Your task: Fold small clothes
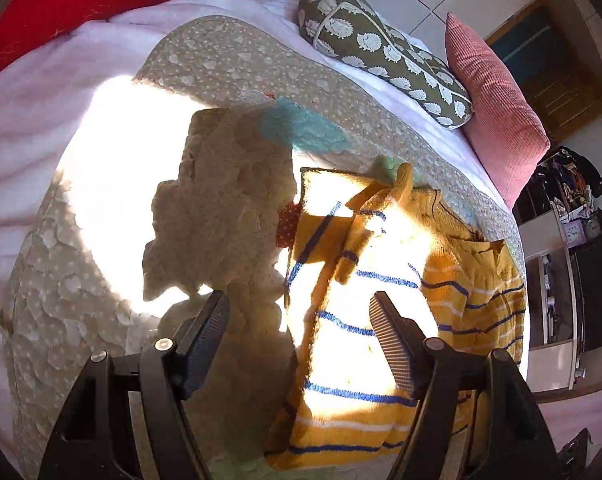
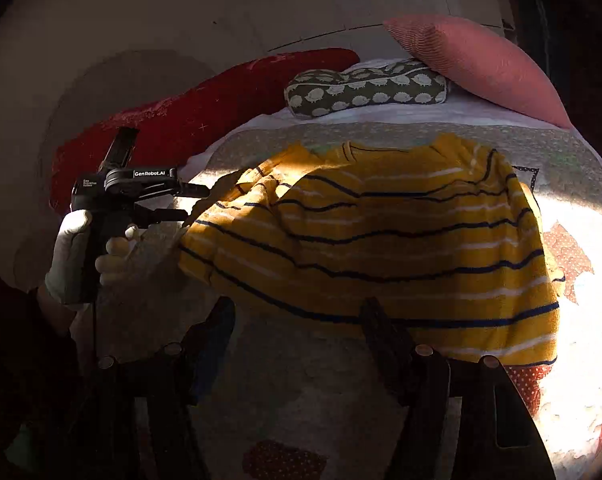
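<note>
**A:** So where's the sweater [image 2: 381,248] at? I see yellow knit with blue and white stripes.

**B:** Yep, it's lying on the quilt [image 1: 229,60], the beige one with little pale shapes, spread over the bed. In the right wrist view it's laid out wide, neck at the far edge and hem at the near edge. The left side looks rumpled, one sleeve bunched up there. Half of it is in hard sunlight, half in shade.

**A:** Are the grippers holding it?

**B:** Doesn't look like it. The left gripper [image 1: 301,320] has its jaws wide apart and nothing pinched; the near left part of the sweater just shows on the bed below them. From the other camera that same gripper sits at the sweater's left edge, held by a gloved hand [image 2: 73,256], tips right by the bunched sleeve. Can't tell if they touch.

**A:** And the right one?

**B:** The right gripper [image 2: 301,320] is wide too, hanging over the near hem. One finger overlaps the hem in the picture, but no cloth is between the jaws.

**A:** What else is around?

**B:** At the far end of the bed there's a green pillow [image 2: 365,88] with white hedgehogs, a pink ribbed cushion [image 2: 473,64] right of it, and a red cushion [image 2: 205,120] off left. A white sheet [image 1: 41,120] shows under the quilt.
</note>
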Motion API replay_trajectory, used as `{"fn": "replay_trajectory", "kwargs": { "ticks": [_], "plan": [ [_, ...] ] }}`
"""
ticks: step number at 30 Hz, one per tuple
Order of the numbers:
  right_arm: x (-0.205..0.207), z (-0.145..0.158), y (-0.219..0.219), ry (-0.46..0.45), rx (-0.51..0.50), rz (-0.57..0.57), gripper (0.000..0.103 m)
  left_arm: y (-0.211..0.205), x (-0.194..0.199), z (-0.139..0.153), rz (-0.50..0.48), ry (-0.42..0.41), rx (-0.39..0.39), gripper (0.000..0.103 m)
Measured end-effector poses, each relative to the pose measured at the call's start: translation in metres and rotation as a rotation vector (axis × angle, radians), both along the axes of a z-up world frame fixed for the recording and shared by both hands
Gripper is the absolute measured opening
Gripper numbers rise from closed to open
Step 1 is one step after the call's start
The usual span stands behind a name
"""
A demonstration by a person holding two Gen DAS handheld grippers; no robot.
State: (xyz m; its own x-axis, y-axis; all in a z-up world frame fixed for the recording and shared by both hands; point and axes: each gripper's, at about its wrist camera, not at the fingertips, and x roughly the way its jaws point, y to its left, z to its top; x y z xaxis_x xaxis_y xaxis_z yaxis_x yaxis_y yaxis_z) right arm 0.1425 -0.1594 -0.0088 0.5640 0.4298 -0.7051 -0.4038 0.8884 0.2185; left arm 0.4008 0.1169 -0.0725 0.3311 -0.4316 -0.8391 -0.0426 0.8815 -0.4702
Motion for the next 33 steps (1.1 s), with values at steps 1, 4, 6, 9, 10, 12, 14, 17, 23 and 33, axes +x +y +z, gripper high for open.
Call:
{"fn": "replay_trajectory", "kwargs": {
  "ticks": [1,4,6,9,10,12,14,17,23,33],
  "plan": [
    [0.006,-0.003,0.022,-0.003,-0.032,0.049,0.070,-0.003,0.012,-0.004,-0.034,0.028,-0.020,0.071],
    [0.022,-0.018,0.077,-0.022,-0.146,0.161,0.070,-0.013,0.039,-0.015,-0.121,0.077,-0.052,0.071],
    [0.032,-0.029,0.105,-0.035,-0.213,0.216,0.070,-0.019,0.052,-0.021,-0.154,0.090,-0.033,0.071],
    [0.035,-0.047,0.137,-0.072,-0.301,0.284,0.070,-0.031,0.065,-0.026,-0.216,0.089,-0.037,0.074],
    [0.037,-0.051,0.145,-0.082,-0.325,0.295,0.070,-0.035,0.068,-0.027,-0.237,0.090,-0.042,0.076],
    [0.040,-0.060,0.158,-0.099,-0.350,0.304,0.070,-0.041,0.073,-0.029,-0.271,0.094,-0.057,0.082],
    [0.043,-0.066,0.164,-0.114,-0.360,0.301,0.070,-0.043,0.077,-0.030,-0.285,0.099,-0.076,0.082],
    [0.047,-0.076,0.171,-0.152,-0.388,0.283,0.068,-0.042,0.079,-0.032,-0.280,0.088,-0.112,0.045],
    [0.065,-0.057,0.150,-0.104,-0.219,0.175,0.008,-0.047,0.070,-0.021,-0.249,0.060,-0.053,0.011],
    [0.038,-0.003,0.041,-0.132,0.110,-0.078,0.007,-0.134,0.049,0.067,-0.272,-0.064,-0.028,0.011]
  ]
}}
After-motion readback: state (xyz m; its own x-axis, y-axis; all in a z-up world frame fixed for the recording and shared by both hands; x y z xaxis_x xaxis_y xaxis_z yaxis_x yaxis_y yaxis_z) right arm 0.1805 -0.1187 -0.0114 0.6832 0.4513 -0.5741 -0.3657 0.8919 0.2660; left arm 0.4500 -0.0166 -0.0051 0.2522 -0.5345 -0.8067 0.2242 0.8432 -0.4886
